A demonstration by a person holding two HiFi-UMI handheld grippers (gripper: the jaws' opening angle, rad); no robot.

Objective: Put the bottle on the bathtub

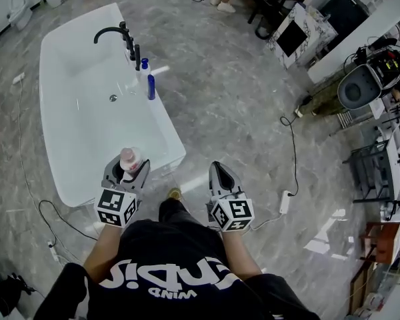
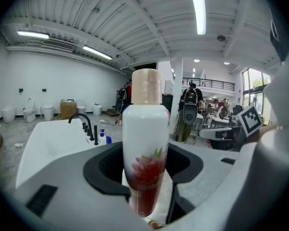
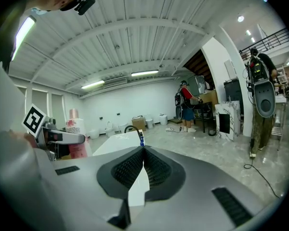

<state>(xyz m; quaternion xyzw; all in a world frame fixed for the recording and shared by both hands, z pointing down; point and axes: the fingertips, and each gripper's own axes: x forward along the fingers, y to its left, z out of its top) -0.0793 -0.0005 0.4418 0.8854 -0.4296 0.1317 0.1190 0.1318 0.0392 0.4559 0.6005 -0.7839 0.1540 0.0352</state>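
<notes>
My left gripper [image 1: 127, 172] is shut on a white bottle [image 1: 129, 159] with a red flower print and a pale pink cap; the bottle [image 2: 145, 148] stands upright between the jaws. It hangs just over the near corner of the white bathtub [image 1: 87, 152]. My right gripper [image 1: 223, 177] is shut with nothing in it, held over the grey floor to the right of the tub. From the right gripper [image 3: 142, 150] view, the bottle [image 3: 77, 138] shows at the left, with the tub [image 3: 116, 141] beyond.
A black faucet [image 1: 113, 35] and black taps sit on the tub's far rim, with a blue bottle [image 1: 151, 87] and a white-and-blue bottle [image 1: 145, 67] beside them. Cables [image 1: 293, 153] trail over the floor at right. A person [image 3: 187, 105] stands far off by equipment.
</notes>
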